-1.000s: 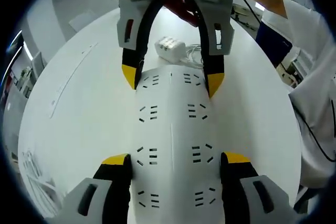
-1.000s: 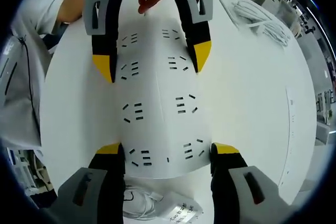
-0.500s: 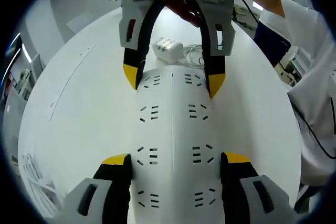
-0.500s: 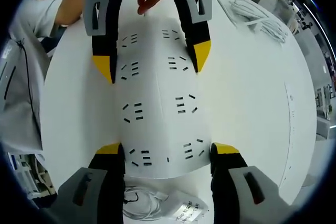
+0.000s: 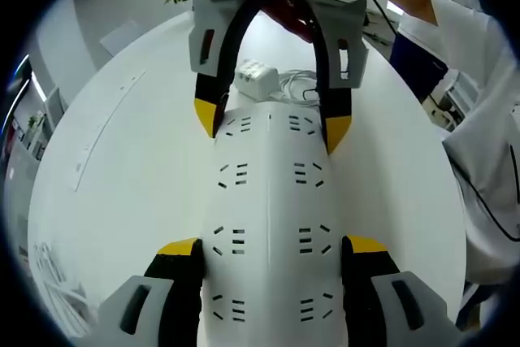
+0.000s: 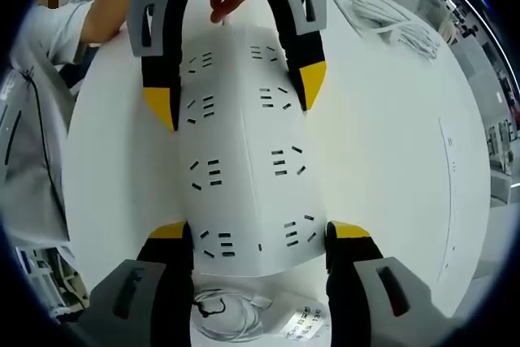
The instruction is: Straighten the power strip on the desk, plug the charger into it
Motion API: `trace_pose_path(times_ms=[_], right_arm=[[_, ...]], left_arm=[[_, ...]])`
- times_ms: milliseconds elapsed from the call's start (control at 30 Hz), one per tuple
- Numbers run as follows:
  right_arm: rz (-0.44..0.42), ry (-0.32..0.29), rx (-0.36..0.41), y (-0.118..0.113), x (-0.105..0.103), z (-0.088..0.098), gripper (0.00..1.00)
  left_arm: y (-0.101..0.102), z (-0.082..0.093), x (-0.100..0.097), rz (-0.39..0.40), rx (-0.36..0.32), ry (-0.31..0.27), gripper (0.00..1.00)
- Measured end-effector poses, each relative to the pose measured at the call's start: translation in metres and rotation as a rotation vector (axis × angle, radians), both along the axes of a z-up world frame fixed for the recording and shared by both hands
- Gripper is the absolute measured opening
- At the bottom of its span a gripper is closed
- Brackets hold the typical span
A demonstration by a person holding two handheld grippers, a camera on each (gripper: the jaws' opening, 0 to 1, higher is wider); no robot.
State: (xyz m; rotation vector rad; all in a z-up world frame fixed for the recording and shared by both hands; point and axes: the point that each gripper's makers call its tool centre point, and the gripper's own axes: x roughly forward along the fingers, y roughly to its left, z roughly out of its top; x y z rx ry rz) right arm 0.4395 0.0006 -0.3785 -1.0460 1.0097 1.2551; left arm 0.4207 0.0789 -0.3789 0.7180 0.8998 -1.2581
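Power strip lies lengthwise down the frame's middle on the white worktop, its near end cut off below. Left gripper and right gripper each clamp one end between their jaws. White charger, partly hidden, sits at upper centre with its cable.

One power strip lying on desk; one charger sitting beyond strip; two grippers, left and right, straddling strip.
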Motion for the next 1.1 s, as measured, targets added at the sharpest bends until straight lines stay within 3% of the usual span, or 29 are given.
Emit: trace_pose_path(times_ms=[1100], right_arm=[[-0.063,0.002,-0.012,-0.004,-0.0064,0.0007,0.65]], left_arm=[[-0.0022,0.0011,-0.0012,-0.027,-0.01,-0.001,0.71]])
